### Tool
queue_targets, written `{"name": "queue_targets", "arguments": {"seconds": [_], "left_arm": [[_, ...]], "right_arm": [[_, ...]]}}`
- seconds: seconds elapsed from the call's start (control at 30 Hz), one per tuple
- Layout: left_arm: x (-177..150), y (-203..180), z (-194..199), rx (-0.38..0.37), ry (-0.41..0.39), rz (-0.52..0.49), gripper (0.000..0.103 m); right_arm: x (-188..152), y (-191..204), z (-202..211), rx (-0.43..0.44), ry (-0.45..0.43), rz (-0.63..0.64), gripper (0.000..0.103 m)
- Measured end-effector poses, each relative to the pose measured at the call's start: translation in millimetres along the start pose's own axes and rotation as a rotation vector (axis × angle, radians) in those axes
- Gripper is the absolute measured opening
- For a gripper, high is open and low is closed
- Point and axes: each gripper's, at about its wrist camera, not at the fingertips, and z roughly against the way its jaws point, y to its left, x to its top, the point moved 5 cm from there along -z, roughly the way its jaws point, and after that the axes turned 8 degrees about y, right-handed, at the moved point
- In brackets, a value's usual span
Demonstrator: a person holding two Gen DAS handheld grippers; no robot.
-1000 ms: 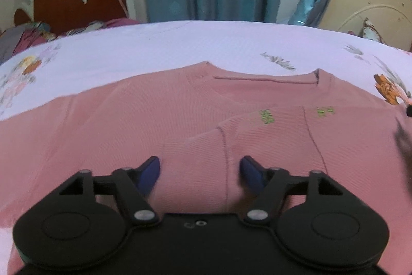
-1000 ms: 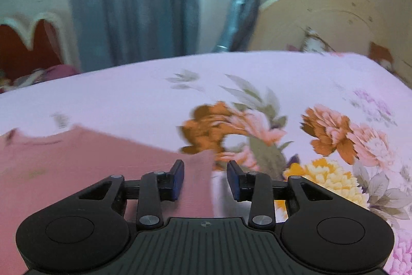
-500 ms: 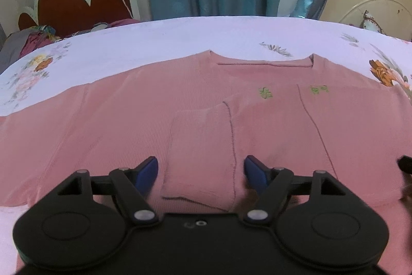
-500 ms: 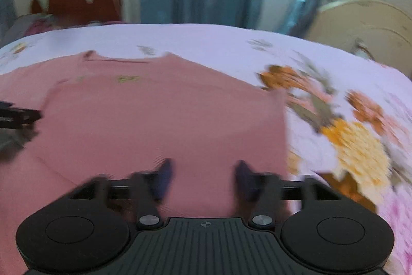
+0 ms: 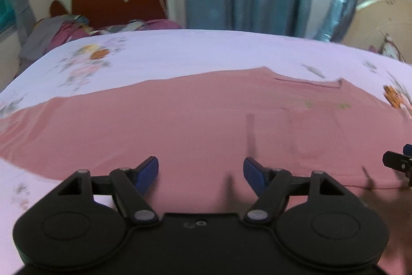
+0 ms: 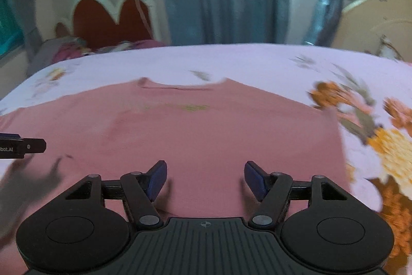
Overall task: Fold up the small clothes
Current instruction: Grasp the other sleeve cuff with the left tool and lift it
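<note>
Sweater [image 5: 195,120] lies spread flat on the bed [image 5: 180,53], its right side apparently already turned in, while our left tongs [image 5: 200,169] and right tongs [image 6: 206,173] hover open and empty, so most folds remain.

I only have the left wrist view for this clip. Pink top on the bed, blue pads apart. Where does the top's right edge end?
Observer: In the right wrist view the pink top ends in a straight side edge, with the flowered bedsheet bare beyond it.
Operator: Is the right gripper holding cloth?
Observer: No. The right gripper is open, its pads apart above the top's lower part.
Operator: Can it see my gripper?
Observer: Yes, the left gripper shows in that view as a black fingertip at the left edge, over the top.
</note>
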Motion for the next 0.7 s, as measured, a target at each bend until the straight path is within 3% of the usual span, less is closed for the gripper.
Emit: {"name": "queue_targets", "arguments": {"seconds": [0.17, 0.5, 0.53, 0.57, 0.6, 0.7], "left_arm": [[-8, 78, -1, 0.013, 0.013, 0.111, 0.072], [-27, 240, -14, 0.082, 0.054, 0.354, 0.070], [-27, 253, -16, 0.089, 0.053, 0.380, 0.069], [-29, 267, -17, 0.095, 0.052, 0.407, 0.069], [-29, 280, -20, 0.097, 0.052, 0.436, 0.069], [-31, 317, -29, 0.090, 0.058, 0.526, 0.069]], "right_arm": [[10, 52, -20, -0.001, 0.023, 0.053, 0.067], [39, 120, -69, -0.012, 0.055, 0.033, 0.066], [41, 126, -72, -0.013, 0.053, 0.043, 0.063], [45, 132, -75, -0.011, 0.055, 0.051, 0.050], [47, 137, -77, -0.009, 0.058, 0.050, 0.045], [54, 147, -86, -0.028, 0.055, 0.053, 0.045]]}}
